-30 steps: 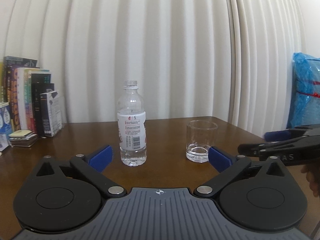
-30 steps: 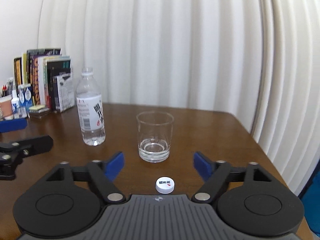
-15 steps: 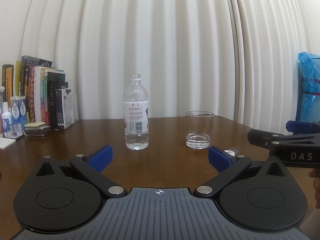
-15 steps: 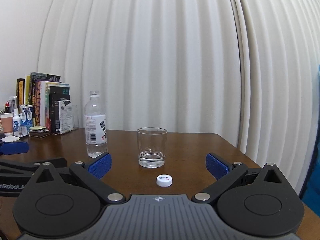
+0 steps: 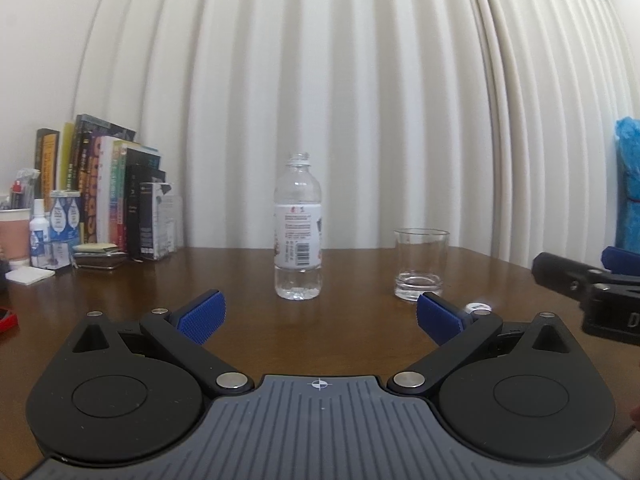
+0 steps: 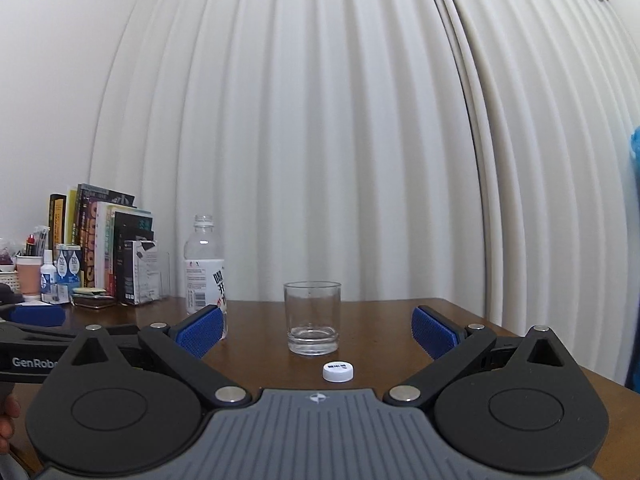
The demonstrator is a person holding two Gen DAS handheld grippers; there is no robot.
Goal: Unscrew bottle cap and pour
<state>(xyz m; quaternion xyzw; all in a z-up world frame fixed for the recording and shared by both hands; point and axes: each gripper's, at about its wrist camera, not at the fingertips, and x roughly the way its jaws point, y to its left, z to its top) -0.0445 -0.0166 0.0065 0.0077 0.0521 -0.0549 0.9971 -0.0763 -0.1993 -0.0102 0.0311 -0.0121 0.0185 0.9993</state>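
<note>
A clear plastic bottle with a white label stands uncapped on the brown table; a little water shows at its bottom. It also shows in the right wrist view. A clear glass stands to its right with a little water in it, also seen in the right wrist view. The white cap lies on the table in front of the glass. My left gripper is open and empty, short of the bottle. My right gripper is open and empty, short of the glass.
A row of books, a paper cup and small white bottles stand at the table's back left. A white curtain hangs behind the table. A blue plastic bag is at the right.
Both grippers have drawn back and lowered away from the bottle and glass, which now look smaller and farther off. Both stay open and empty.
</note>
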